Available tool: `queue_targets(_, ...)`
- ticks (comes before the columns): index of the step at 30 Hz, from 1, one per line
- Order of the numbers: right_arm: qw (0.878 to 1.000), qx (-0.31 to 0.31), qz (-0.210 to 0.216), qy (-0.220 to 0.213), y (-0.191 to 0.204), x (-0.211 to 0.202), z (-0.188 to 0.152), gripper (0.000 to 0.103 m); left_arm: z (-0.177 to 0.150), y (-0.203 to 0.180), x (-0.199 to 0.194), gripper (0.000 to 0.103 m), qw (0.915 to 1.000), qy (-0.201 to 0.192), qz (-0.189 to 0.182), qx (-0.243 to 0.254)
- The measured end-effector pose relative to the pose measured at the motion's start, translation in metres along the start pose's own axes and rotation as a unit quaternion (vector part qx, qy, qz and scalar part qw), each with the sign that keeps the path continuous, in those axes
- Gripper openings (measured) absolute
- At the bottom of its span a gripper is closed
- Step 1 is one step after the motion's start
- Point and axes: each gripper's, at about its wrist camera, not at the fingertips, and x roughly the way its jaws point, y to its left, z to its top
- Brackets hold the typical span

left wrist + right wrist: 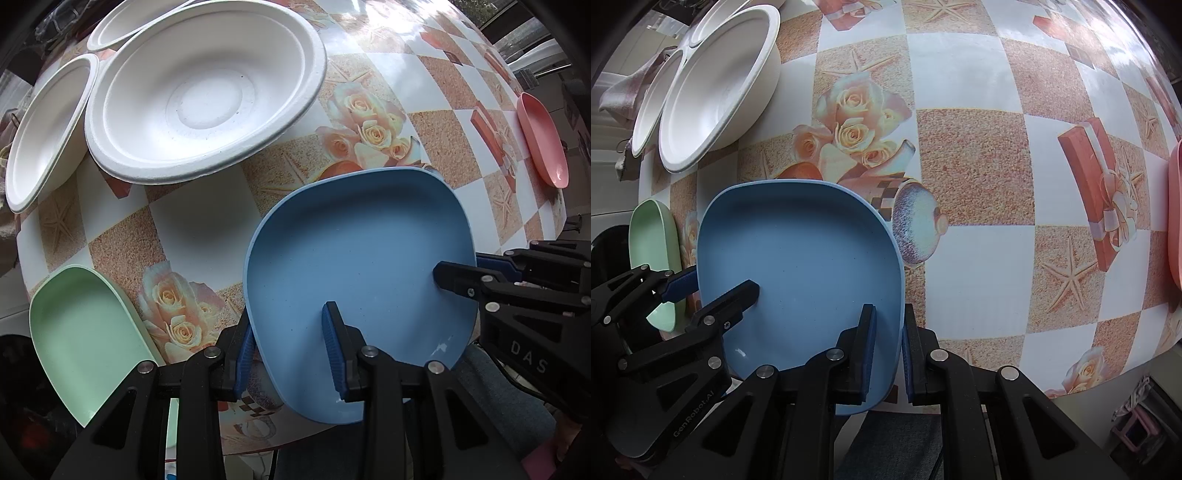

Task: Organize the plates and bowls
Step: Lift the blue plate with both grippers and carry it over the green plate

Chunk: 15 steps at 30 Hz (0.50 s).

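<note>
gripping the blue plate (354,266) by opposite rims: left gripper (291,350) and right gripper (888,350) clamped.

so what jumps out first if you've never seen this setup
The blue plate at the table's near edge, with the left gripper and right gripper each shut on its rim. Behind it to the left sit white bowls; a green plate lies left.

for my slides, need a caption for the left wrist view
Both grippers, left and right, clamp the blue plate's rim over the patterned table.
</note>
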Motion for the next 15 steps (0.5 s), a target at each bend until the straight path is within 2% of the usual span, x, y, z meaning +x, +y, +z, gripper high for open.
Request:
queue_targets(9, 1.000, 0.000, -0.001, 0.002, 0.0001, 0.0005, -0.0001, 0.014, 0.0048, 0.0043, 0.0009, 0.039, 1.0000, -0.001, -0.001, 0.001)
queue_targets(15, 1.000, 0.003, 0.006, 0.020, 0.0090, 0.0039, 0.0002, 0.014, -0.0033, 0.0066, 0.0000, 0.039, 1.0000, -0.004, 0.003, -0.004)
